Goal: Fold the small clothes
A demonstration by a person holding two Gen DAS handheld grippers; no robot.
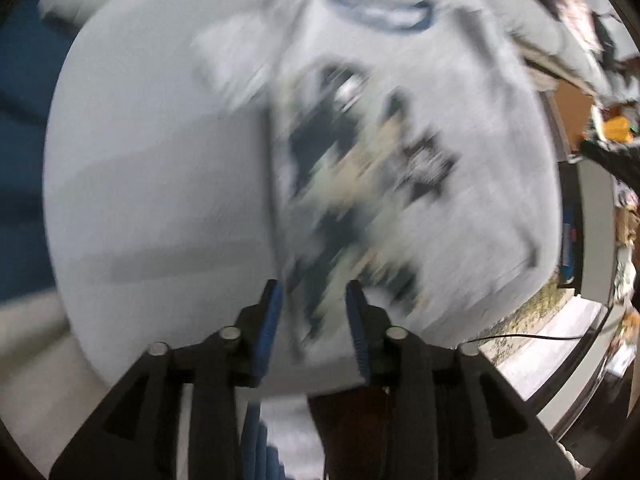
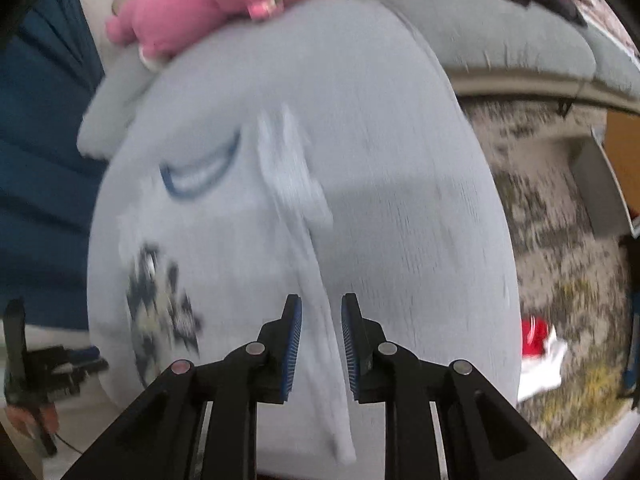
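Both views motion-blurred. Small grey shirt (image 1: 400, 152) with dark print and blue collar lies spread on grey cushion (image 1: 152, 184). Left gripper (image 1: 314, 292) above shirt's lower edge, jaws apart, empty. Right gripper (image 2: 321, 306) jaws apart, straddling raised fabric fold (image 2: 304, 216); contact unclear. Pink plush toy (image 2: 208, 4) at cushion's far edge.

Soft daylight, heavy motion blur, fisheye-warped dark edges in both views.

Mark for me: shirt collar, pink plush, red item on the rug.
navy-trimmed shirt collar (image 1: 380, 10): left wrist view, collar's middle.
pink plush toy (image 2: 208, 4): right wrist view, body.
red cloth item (image 2: 534, 332): right wrist view, red part.
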